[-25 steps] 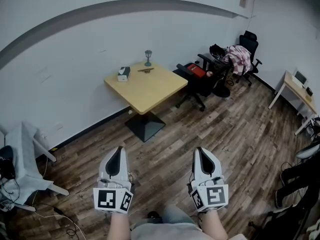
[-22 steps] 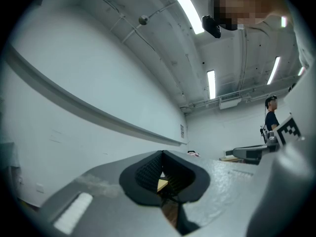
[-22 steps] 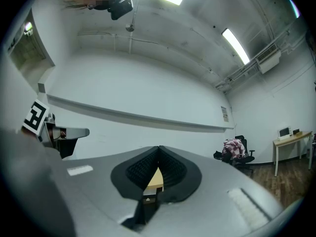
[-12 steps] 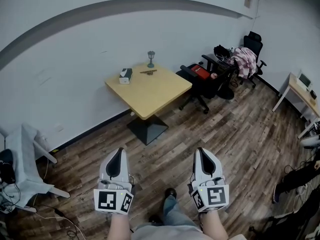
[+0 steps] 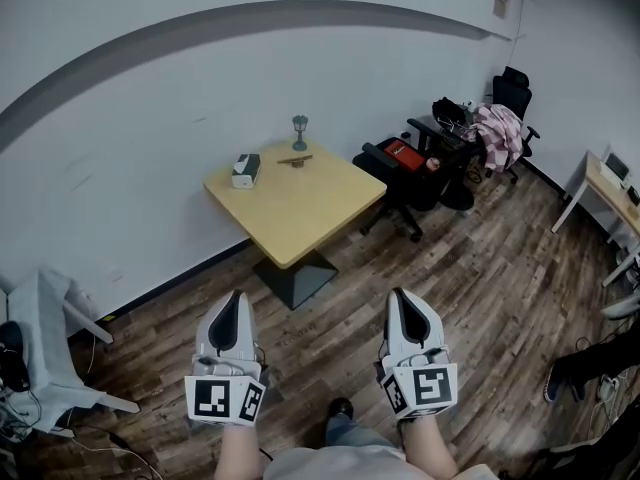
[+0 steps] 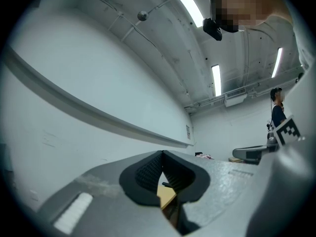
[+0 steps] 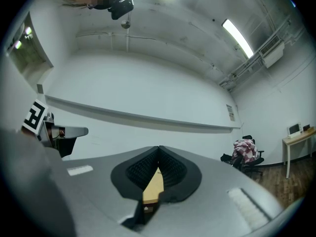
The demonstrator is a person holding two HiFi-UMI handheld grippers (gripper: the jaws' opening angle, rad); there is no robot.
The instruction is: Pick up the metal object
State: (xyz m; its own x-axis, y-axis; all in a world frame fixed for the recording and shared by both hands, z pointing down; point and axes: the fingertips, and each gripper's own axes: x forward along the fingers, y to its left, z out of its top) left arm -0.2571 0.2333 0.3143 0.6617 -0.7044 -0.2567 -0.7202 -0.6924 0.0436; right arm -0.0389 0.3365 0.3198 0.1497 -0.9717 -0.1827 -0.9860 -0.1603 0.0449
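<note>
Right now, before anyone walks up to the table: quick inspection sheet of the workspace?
Surface: square wooden table, near the wall.
Job's things: metal goblet, upright at table's far edge, untouched.
Clutter: tissue box; small brown object near goblet.
Grippers: left gripper and right gripper shut, empty, well short of table.
Cables: loose cables on floor, lower left.
Surroundings: office chairs, white chair, wood floor.

wall (image 5: 130, 118): white | floor (image 5: 470, 268): dark wood planks | table (image 5: 310, 198): square, tan | ceiling strip lights (image 6: 216, 80): lit
</note>
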